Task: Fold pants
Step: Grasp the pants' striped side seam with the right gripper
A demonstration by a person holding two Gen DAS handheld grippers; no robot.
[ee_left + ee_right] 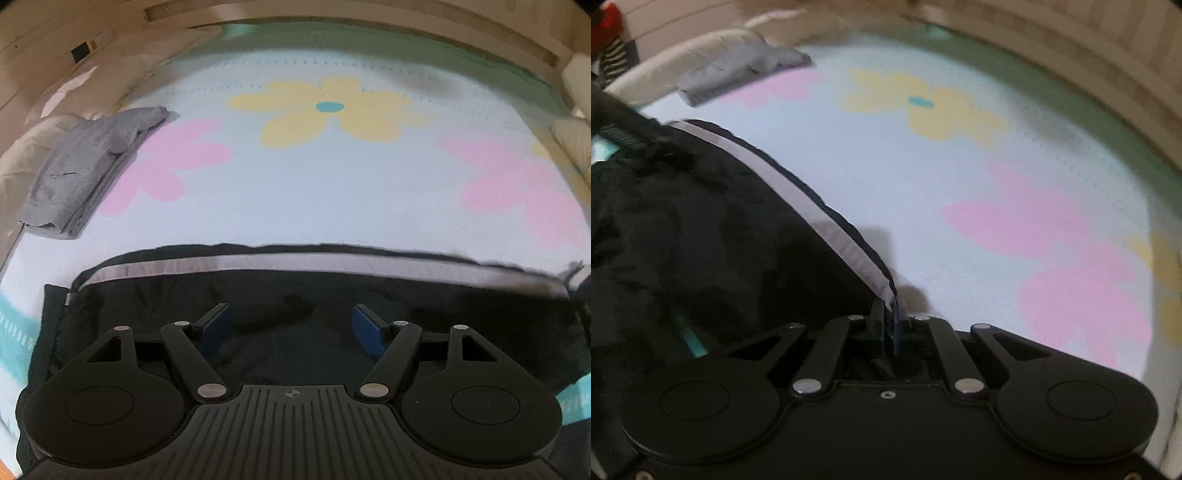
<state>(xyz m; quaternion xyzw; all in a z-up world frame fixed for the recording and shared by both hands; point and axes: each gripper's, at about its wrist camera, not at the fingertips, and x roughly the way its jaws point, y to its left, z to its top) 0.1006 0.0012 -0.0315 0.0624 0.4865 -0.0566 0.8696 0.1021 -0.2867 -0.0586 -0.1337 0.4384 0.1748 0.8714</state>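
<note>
The black pants (280, 295) lie on a pale blue bed cover (332, 206) that is printed with big pink and yellow flowers. The cloth is dark and a little shiny, with soft wrinkles, and a light grey stripe (258, 264) runs along its far edge, with a thin black border beyond it. In the left wrist view the pants fill the near part of the picture, and the stripe goes almost straight from left to right. The left gripper (291, 326) is above the black cloth with its two blue pads (365, 328) spread wide apart, and nothing is between them. In the right wrist view the pants cover the left side, and the striped edge climbs in a diagonal line from the gripper toward the upper left. The right gripper (891, 314) has its fingers pressed together on the end of this striped edge, so it pinches the corner of the pants there. This view is somewhat blurred. Far on the left side of the bed cover a folded grey garment (81, 173) lies next to a white pillow (665, 59), well apart from the pants.
</note>
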